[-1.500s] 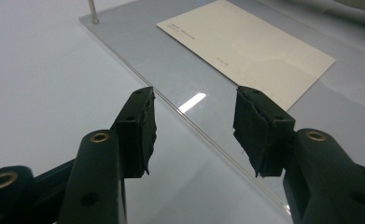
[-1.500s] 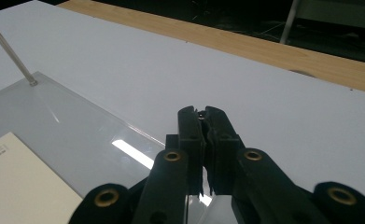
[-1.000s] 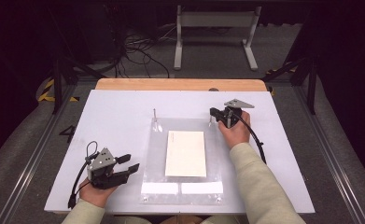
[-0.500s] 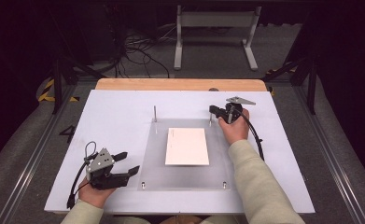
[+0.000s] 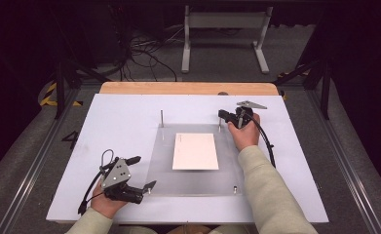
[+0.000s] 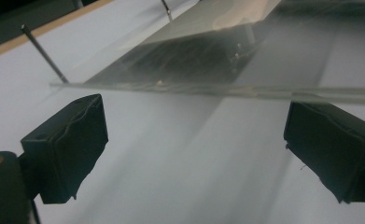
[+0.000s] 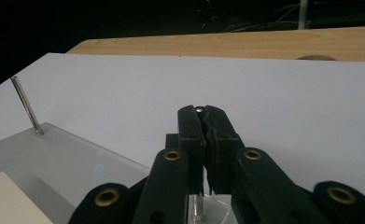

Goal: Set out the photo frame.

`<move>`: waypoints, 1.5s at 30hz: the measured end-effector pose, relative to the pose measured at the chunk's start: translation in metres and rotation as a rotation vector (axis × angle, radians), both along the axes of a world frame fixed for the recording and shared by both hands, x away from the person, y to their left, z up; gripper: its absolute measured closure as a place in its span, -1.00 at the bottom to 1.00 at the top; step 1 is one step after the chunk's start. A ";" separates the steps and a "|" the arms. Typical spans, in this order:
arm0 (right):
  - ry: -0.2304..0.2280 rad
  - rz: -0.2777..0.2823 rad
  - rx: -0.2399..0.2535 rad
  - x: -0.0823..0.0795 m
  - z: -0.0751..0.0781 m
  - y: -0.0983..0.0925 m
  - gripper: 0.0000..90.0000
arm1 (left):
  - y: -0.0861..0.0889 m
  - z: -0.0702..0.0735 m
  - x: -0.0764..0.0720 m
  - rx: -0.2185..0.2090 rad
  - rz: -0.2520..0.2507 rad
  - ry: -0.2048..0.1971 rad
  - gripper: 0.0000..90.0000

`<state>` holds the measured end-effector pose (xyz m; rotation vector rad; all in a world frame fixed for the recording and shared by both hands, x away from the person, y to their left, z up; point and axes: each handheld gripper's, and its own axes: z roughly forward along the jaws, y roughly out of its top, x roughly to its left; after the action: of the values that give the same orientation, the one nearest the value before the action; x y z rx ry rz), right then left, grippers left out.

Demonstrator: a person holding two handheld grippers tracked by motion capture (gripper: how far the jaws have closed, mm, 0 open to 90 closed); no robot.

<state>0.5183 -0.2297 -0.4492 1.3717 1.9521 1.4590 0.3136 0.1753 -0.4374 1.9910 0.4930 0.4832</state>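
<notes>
A clear acrylic plate (image 5: 193, 161) lies flat at the middle of the white table board (image 5: 129, 117), with a white card (image 5: 196, 151) resting on its centre. Thin metal pins stand at the plate's corners: one at the far left corner (image 5: 161, 118), at about eleven o'clock from the card, and one at the far right corner (image 7: 199, 110), at about one o'clock. Short screw heads mark the near corners, one at five o'clock (image 5: 235, 187).

The right gripper (image 5: 227, 116) sits at the plate's one o'clock corner, held by a hand in a pale sleeve. In the right gripper view its two black jaws are pressed together around the far right pin, whose silver tip shows just above the pads and whose shaft shows below them, down to the plate.

The left gripper (image 5: 142, 171) rests at about seven o'clock from the card, just beside the plate's near left corner. Its jaws have just been opening and now stand wide apart. In the left gripper view the plate's clear edge (image 6: 217, 89) runs across just beyond the two pads (image 6: 70, 140), which do not touch it; bare white board lies between them. A cable loops from the gripper's back toward the table's near left edge.

Beyond the white board, at twelve o'clock, a strip of wooden tabletop (image 5: 188, 88) shows.
</notes>
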 end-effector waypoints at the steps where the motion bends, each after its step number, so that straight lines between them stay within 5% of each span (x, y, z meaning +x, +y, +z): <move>1: 0.001 0.000 -0.001 0.000 0.000 0.000 0.91 | -0.003 0.001 -0.001 0.004 -0.008 -0.026 -0.87; 6: 0.000 -0.003 0.000 0.000 0.000 0.000 0.91 | -0.014 0.006 -0.004 -0.020 -0.058 -0.129 -0.83; 10: 0.003 -0.004 0.007 0.000 -0.001 0.000 0.91 | -0.018 0.007 -0.005 -0.019 -0.075 -0.153 -0.70; 14: 0.005 -0.006 0.009 0.000 -0.001 0.000 0.91 | -0.020 0.008 -0.008 -0.030 -0.080 -0.169 -0.04; 16: 0.000 -0.007 0.012 0.000 -0.001 0.000 0.91 | -0.021 0.010 -0.009 -0.032 -0.076 -0.179 0.10; 25: 0.012 0.009 0.008 0.000 0.002 -0.002 0.88 | -0.022 0.012 -0.010 -0.006 -0.063 -0.190 0.16; 31: 0.027 -0.010 -0.011 -0.005 0.009 -0.004 0.68 | -0.022 0.013 -0.009 -0.011 -0.062 -0.180 0.16; 39: -0.041 0.044 -0.004 -0.039 0.030 -0.029 0.35 | -0.022 0.016 -0.008 -0.016 -0.058 -0.171 0.16; 45: -0.091 0.132 -0.002 -0.084 0.042 -0.049 0.23 | -0.021 0.017 -0.006 -0.014 -0.065 -0.162 0.15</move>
<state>0.4347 -0.2782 -0.4069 1.1740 2.0179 1.5495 0.3072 0.1540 -0.4201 1.9293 0.3292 0.5932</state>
